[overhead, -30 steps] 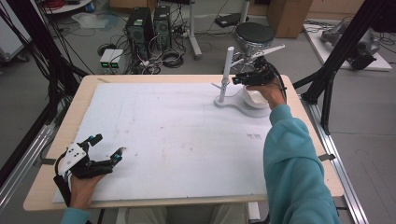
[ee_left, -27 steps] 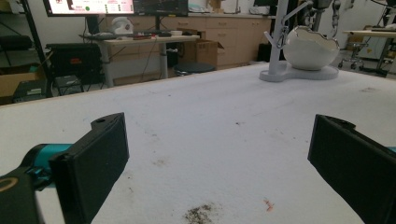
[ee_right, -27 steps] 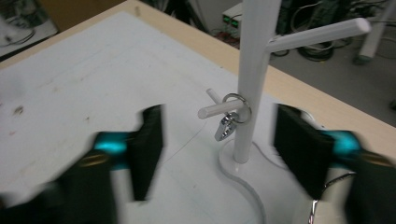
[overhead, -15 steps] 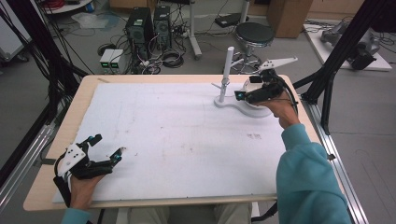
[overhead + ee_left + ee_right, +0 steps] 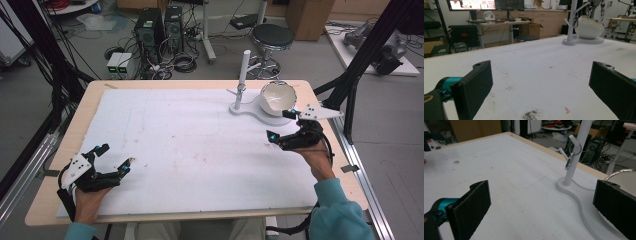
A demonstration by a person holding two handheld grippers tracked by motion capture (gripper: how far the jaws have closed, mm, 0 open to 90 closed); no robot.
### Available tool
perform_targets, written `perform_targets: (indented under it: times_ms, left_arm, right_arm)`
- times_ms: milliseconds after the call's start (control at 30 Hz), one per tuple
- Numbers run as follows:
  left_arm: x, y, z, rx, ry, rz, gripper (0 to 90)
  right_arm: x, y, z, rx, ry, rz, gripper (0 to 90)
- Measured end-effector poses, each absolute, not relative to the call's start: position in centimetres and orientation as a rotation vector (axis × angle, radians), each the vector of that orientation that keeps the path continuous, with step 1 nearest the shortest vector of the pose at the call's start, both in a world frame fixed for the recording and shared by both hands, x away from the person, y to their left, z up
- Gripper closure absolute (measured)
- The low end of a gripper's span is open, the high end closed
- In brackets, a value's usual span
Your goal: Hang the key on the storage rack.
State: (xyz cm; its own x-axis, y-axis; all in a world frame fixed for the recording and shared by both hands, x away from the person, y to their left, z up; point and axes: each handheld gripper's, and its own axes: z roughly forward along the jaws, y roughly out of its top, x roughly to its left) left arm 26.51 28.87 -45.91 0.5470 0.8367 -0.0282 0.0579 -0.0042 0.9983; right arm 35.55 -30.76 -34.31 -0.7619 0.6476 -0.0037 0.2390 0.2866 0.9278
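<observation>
Right gripper (image 5: 281, 125): jaws just opened, wide, nothing between — near right edge, beside stand (image 5: 240, 97).
Left gripper (image 5: 116, 157): jaws apart, empty — near-left corner.
Bowl (image 5: 277, 98): seemingly on stand base.

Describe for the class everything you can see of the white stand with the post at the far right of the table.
The white stand looks like smooth moulded plastic. Its flat, curved base lies on the white table cover. An upright round post rises from the base's narrow end, with short pegs angled upward. A small metal ring with a clip hangs on one peg. A white bowl with a jagged, eggshell-like rim sits on the wide end. No gripper touches it.
</observation>
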Motion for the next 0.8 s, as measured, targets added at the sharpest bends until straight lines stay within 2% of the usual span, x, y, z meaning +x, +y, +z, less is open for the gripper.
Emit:
perform_targets:
  times_ms: [467, 633, 800]
  left_arm:
    - [26.3, 28.9, -46.0, 1.445, 0.799, 0.743, 5.6]
    - [26.3, 28.9, -46.0, 1.442, 0.798, 0.743, 5.6]
    - [26.2, 28.9, -46.0, 1.44, 0.798, 0.746, 5.6]
  right_arm:
    - [31.8, -33.8, -42.7, 0.828, 1.961, 1.567, 0.6]
    - [31.3, -34.3, -44.6, 0.861, 1.928, 1.58, 0.6]
    - [31.0, -34.7, -44.7, 0.869, 1.866, 1.63, 0.6]
